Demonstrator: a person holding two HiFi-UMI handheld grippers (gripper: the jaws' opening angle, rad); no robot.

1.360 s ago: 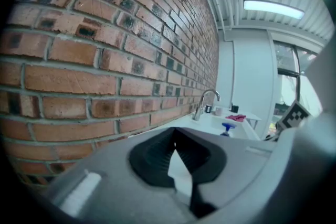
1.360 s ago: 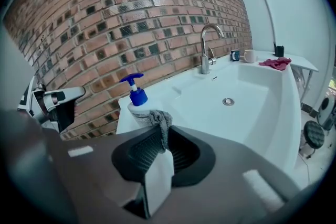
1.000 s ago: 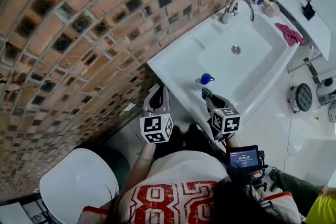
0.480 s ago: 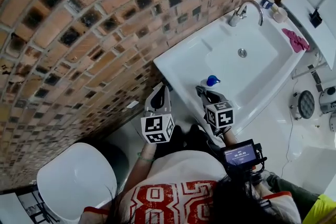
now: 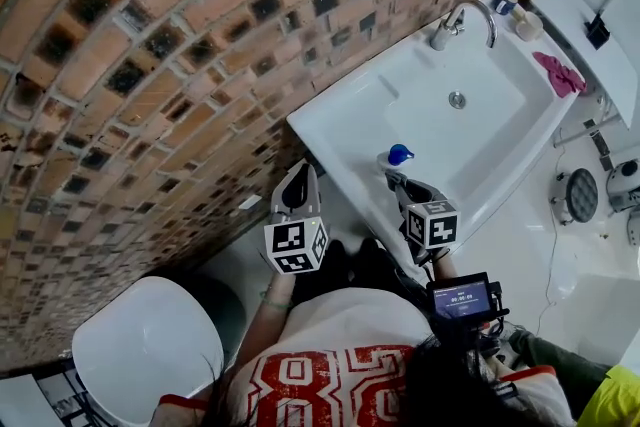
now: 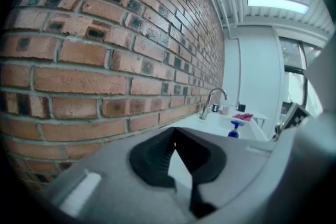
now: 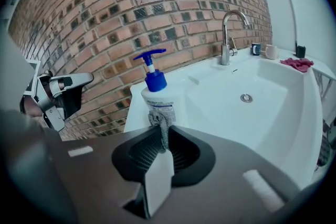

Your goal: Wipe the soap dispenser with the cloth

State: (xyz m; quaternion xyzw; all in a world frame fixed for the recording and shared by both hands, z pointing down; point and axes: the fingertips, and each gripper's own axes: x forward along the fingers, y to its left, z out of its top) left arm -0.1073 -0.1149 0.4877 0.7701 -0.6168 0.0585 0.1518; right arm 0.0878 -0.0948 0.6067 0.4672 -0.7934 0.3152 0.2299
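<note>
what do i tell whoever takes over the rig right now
Left gripper: shut, empty, held by the brick wall, clear of the sink.
Right gripper: shut on the grey cloth, whose bunched end sits at the soap dispenser's lower front, seemingly touching.
Soap dispenser: upright on the sink's near corner by the wall.
Done: cloth in grip and at the bottle.
Left: wipe the body and pump; how much is already wiped can't be told.
</note>
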